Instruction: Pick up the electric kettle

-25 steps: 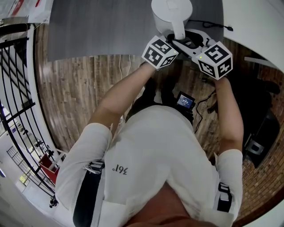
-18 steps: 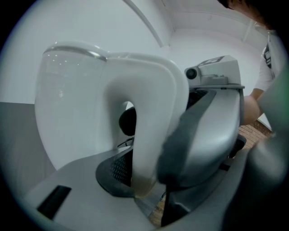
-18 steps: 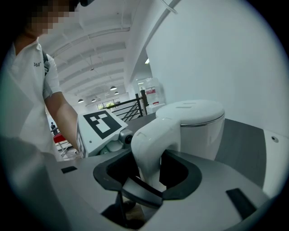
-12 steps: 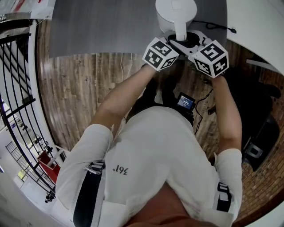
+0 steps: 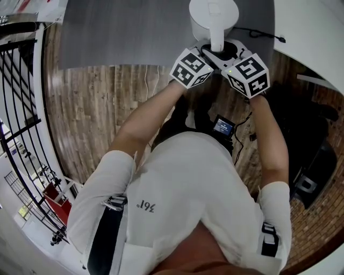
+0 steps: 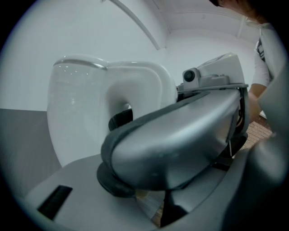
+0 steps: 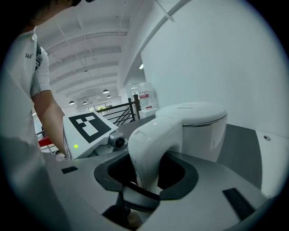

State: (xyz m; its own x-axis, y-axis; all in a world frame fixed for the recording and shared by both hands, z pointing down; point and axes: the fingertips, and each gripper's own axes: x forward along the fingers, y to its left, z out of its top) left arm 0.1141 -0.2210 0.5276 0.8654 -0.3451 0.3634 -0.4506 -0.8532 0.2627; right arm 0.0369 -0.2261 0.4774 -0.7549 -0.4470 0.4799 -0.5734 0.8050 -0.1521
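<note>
We see the white kettle (image 5: 213,13) standing upright on the grey surface (image 5: 134,32) at the far edge of the head view, with its handle (image 5: 217,38) turned back toward us. A black cord (image 5: 258,33) trails off to its right. Both arms reach forward over the wooden floor (image 5: 97,107) and the two grippers meet at that handle, the left gripper (image 5: 207,52) just left of it and the right gripper (image 5: 228,51) just right of it. In the right gripper view the handle comes down between that gripper's fingers (image 7: 226,189). The dark pads (image 7: 187,178) curve around it on both sides, and a dark gap shows on either side of the handle. These fingers stand wide and have just been closing, with the handle between them, and we cannot see the pads pressing on it. In the left gripper view the kettle's body sits at the left and its looped handle at the centre, beyond the fingertips. The left fingers (image 6: 67,198) are also apart and have just been closing. Across them lies the near finger of the right gripper, whose marker cube (image 6: 216,67) shows behind it. We cannot see the left fingers touching the handle.
</note>
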